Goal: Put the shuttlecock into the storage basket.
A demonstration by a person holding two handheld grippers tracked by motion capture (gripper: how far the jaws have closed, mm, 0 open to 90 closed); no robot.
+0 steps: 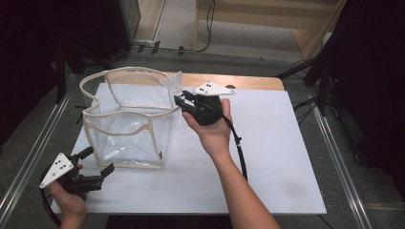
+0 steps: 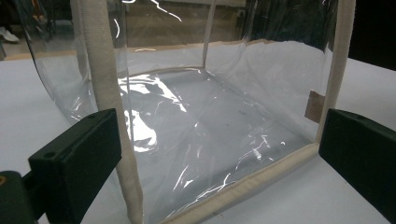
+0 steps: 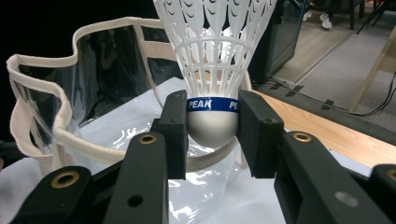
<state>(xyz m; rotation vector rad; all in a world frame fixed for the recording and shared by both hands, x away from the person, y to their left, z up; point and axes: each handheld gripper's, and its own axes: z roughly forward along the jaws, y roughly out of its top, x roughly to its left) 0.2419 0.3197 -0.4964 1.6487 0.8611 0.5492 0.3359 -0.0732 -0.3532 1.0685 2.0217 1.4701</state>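
Right tool [image 3: 212, 133] grips shuttlecock [image 3: 212, 70] (feather tops cut off) beside bag [image 1: 126, 119].

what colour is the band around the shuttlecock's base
Blue with white lettering, on the shuttlecock held by the right gripper; clearest in the right gripper view.

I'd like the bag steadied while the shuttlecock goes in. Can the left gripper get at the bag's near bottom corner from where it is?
Probably yes. The left gripper is open and faces the clear bag, its jaws either side of the bag's lower corner edge, with only bare white table between.
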